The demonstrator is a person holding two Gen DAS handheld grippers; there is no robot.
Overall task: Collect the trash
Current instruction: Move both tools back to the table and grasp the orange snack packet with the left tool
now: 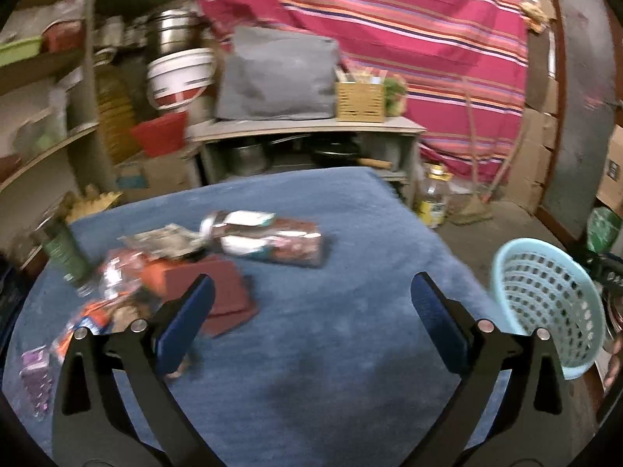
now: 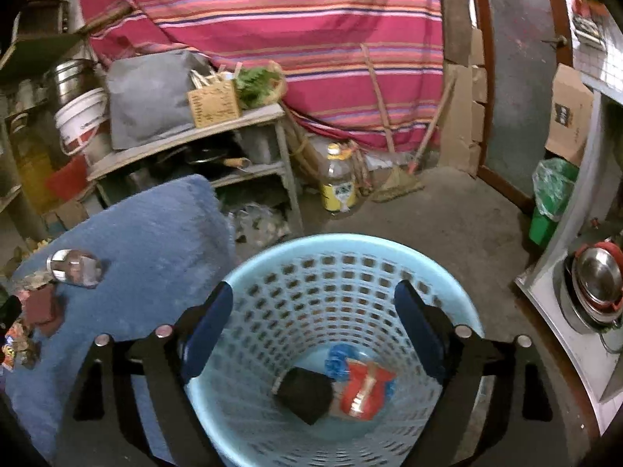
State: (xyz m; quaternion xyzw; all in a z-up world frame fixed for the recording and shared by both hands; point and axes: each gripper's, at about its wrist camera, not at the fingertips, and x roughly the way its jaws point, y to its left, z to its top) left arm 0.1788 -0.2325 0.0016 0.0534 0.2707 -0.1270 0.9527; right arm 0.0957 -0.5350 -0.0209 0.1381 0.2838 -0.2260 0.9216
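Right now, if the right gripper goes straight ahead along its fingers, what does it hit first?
Likely the trash inside the light blue basket: the open right gripper points down into it, toward the black piece and red wrapper at the bottom. Depth is unclear.

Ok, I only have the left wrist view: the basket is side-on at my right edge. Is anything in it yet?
Observer: Yes. The right wrist view looks into the light blue basket; a red wrapper lies at the bottom.
Operator: Only that?
Observer: No, a black block lies beside it, touching.
Operator: Is the right gripper carrying anything?
Observer: No. The right gripper is open and empty above the basket.
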